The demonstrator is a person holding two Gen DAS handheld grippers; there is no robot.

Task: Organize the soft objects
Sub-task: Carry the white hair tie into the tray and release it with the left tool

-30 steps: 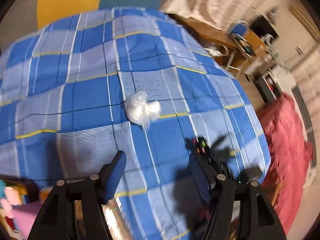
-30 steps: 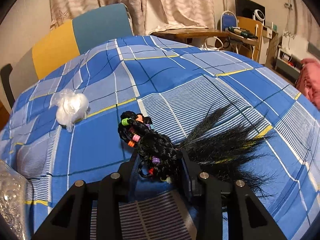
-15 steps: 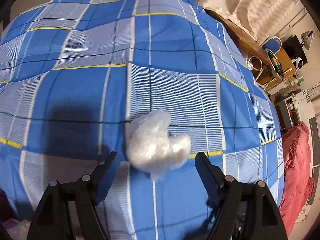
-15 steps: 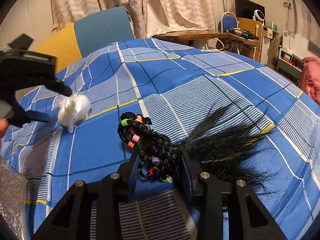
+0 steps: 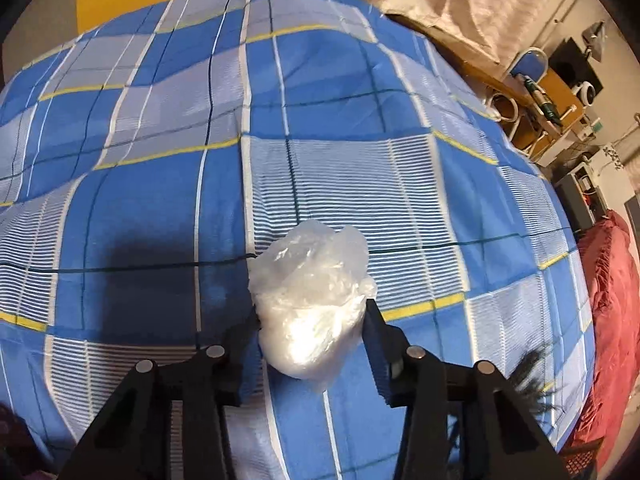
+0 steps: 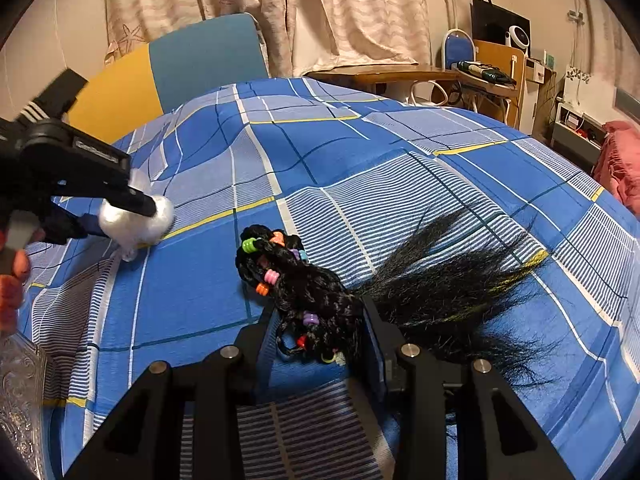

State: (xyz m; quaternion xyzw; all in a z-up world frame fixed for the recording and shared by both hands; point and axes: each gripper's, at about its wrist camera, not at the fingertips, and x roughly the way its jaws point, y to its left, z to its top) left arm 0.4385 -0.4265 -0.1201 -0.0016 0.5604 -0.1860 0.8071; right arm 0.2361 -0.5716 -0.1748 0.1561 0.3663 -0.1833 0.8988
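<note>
A crumpled clear plastic bag (image 5: 312, 300) lies on the blue checked bedcover (image 5: 160, 200). My left gripper (image 5: 310, 316) has closed on the bag, one finger on each side of it. In the right wrist view the left gripper (image 6: 132, 204) shows at far left, gripping the bag (image 6: 136, 220). A black braided hairpiece with coloured beads (image 6: 304, 292) lies on the bedcover (image 6: 360, 160), its loose hair fanning to the right. My right gripper (image 6: 316, 320) is shut on the braided part, low over the cover.
A yellow and teal chair back (image 6: 180, 64) stands behind the bed. A wooden desk with clutter (image 6: 460, 76) is at the back right. A red cloth (image 6: 620, 160) lies at the right edge. A silver embossed container (image 6: 20, 400) sits at lower left.
My left gripper moved forward over the plastic bag and its fingers closed in on it. My right gripper stayed still, holding the hairpiece.
</note>
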